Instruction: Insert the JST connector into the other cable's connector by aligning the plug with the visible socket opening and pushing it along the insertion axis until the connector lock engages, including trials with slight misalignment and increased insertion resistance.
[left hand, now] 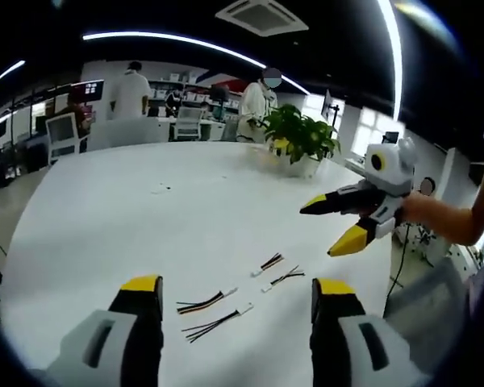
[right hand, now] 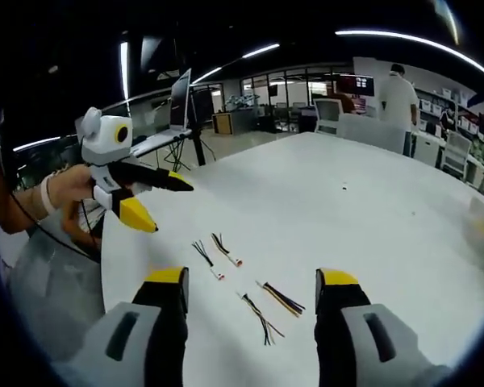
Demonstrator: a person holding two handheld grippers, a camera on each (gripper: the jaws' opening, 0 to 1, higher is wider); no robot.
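Four JST cables (left hand: pixel 212 314) on white table (left hand: pixel 105 210), lying crosswise beyond and between parted left gripper (left hand: pixel 238 292) jaws; right gripper (left hand: pixel 344 224) spread, empty, aloft over table edge.

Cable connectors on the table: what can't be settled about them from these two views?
- Connector type and socket openings: the four short cables are too small in both views.
- Which is plug, which is socket: the white ends are tiny blurs in the right gripper view.
- Lock tabs: too small to see.
- Both grippers' lower bodies, left gripper, right gripper: cut off by the bottom edge.
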